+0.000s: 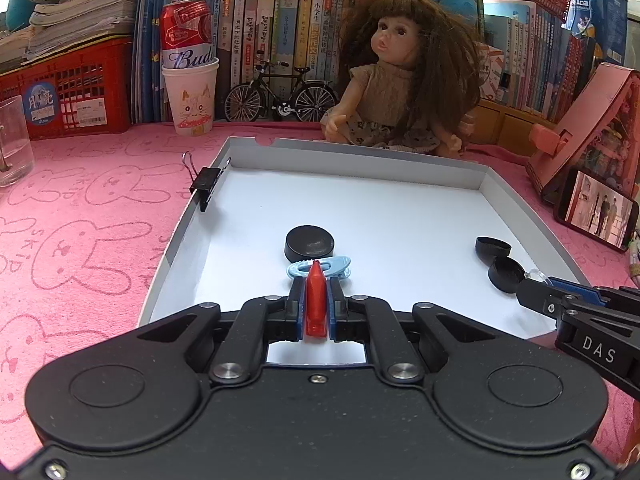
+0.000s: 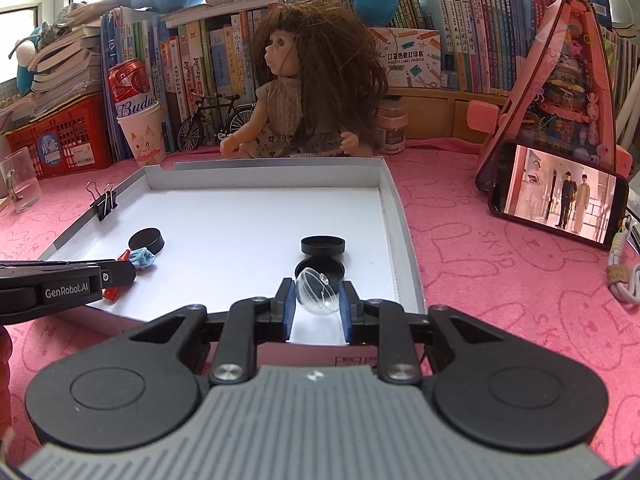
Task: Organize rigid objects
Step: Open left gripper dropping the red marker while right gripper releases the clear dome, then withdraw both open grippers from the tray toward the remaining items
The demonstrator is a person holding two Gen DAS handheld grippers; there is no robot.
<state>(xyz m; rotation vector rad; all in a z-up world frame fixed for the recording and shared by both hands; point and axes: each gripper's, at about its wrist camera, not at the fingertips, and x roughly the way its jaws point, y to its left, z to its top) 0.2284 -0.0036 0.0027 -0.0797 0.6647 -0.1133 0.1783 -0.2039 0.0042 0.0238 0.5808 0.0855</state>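
Observation:
A shallow white cardboard tray point(image 1: 400, 160) point(image 2: 394, 208) lies on the pink cloth. My left gripper point(image 1: 315, 286) is shut on a red pointed plastic piece point(image 1: 315, 300) point(image 2: 112, 293), its tip over a light blue clip point(image 1: 332, 266) point(image 2: 143, 259) beside a black round lid point(image 1: 309, 242) point(image 2: 146, 239). My right gripper point(image 2: 317, 292) point(image 1: 532, 286) is shut on a clear plastic half-sphere point(image 2: 316, 292), just in front of two black caps point(image 2: 323, 245) point(image 1: 493, 249) near the tray's right side. A black binder clip point(image 1: 205, 184) point(image 2: 104, 202) grips the tray's left wall.
A doll point(image 1: 404, 76) point(image 2: 308, 92) sits behind the tray. A cup holding a red can point(image 1: 190, 92), a toy bicycle point(image 1: 280, 94), a red crate point(image 1: 68, 92), a glass point(image 1: 14, 144) and rows of books stand at the back. A phone point(image 2: 558, 194) leans on a pink stand at the right.

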